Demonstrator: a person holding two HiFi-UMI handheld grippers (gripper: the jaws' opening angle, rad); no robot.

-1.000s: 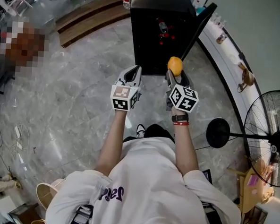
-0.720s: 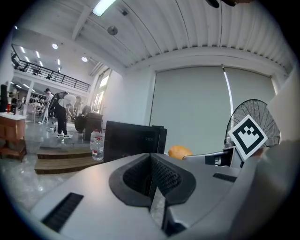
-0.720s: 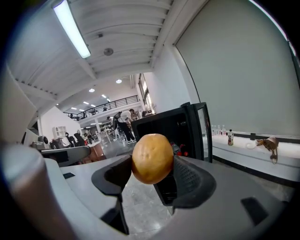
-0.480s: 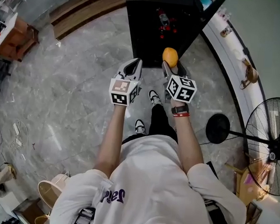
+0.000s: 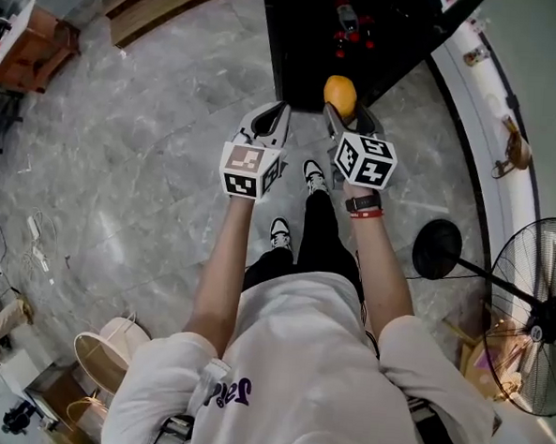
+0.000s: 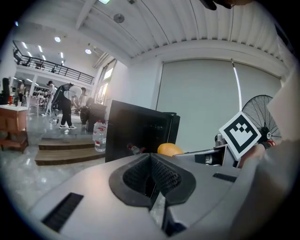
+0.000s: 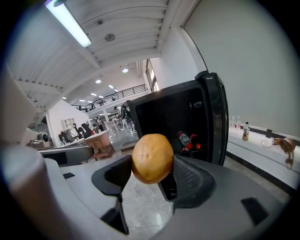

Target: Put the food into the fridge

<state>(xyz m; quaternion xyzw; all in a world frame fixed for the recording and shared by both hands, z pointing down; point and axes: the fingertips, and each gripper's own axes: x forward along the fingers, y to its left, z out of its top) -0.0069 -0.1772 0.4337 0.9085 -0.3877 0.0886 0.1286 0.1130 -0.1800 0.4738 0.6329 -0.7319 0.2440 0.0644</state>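
Grey marble floor [image 5: 122, 160], black fridge [image 5: 298, 49]

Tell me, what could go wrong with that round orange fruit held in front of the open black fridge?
The round orange fruit is pinched only at its sides, near the tips of the right gripper, so it might slip and drop onto the grey stone floor. Red-capped bottles already lie inside the open black fridge; the fruit could knock them. The fridge door stands close on the right and might get bumped.
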